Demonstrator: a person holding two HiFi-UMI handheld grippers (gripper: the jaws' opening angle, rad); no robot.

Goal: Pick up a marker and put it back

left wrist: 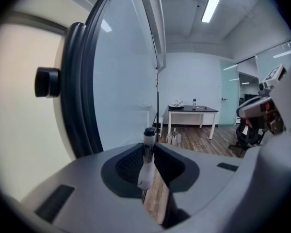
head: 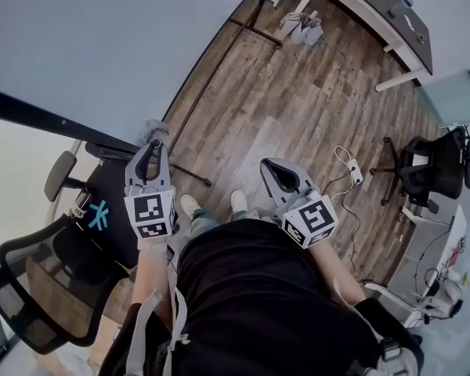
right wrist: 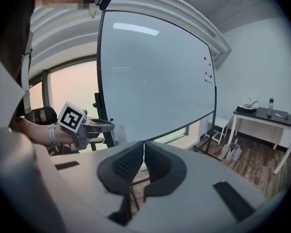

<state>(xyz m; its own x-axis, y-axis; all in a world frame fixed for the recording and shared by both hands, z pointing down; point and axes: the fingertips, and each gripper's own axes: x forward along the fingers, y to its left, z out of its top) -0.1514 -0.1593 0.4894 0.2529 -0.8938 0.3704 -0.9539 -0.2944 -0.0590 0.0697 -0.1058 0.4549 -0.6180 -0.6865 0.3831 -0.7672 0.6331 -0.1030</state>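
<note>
Clamping a marker upright between its jaws, the left gripper hovered beside the whiteboard. The right gripper had its jaws together, empty.

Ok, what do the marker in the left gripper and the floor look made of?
The marker looks like smooth plastic: white barrel, black cap, slight sheen. The floor shows plank seams and brown grain: wood or wood-look laminate, can't tell which.
</note>
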